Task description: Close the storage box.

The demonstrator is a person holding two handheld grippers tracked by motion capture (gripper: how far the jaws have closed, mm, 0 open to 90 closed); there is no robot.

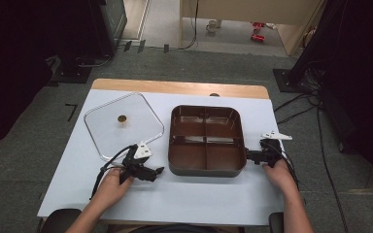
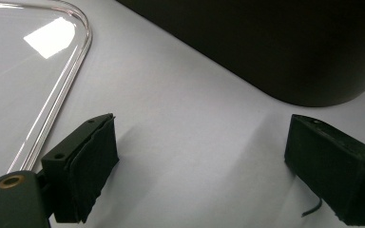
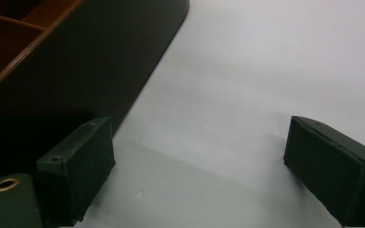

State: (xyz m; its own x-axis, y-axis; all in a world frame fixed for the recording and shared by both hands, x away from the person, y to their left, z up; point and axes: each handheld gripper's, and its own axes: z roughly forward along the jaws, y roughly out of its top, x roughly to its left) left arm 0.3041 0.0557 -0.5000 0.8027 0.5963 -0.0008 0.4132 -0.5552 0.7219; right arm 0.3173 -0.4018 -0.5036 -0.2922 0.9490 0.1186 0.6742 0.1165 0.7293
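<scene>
A dark brown square tray (image 1: 207, 167) with four compartments sits mid-table; its compartments look bare. A clear square lid (image 1: 108, 137) with a small gold knob lies flat to its left. My left gripper (image 1: 158, 171) rests on the table between lid and tray, jaws open with nothing between them; the left gripper view shows the lid's rim (image 2: 71, 76) and the tray's dark corner (image 2: 309, 71). My right gripper (image 1: 249, 156) stands open beside the tray's right side, apart from it; the tray wall (image 3: 90, 66) shows in the right gripper view.
A pale blue-white sheet (image 1: 184, 199) covers the wooden table (image 1: 175, 87). Cables (image 1: 301, 111) run across the grey carpet to the right. Dark equipment stands at both far corners. A person's hands hold both grippers from the near edge.
</scene>
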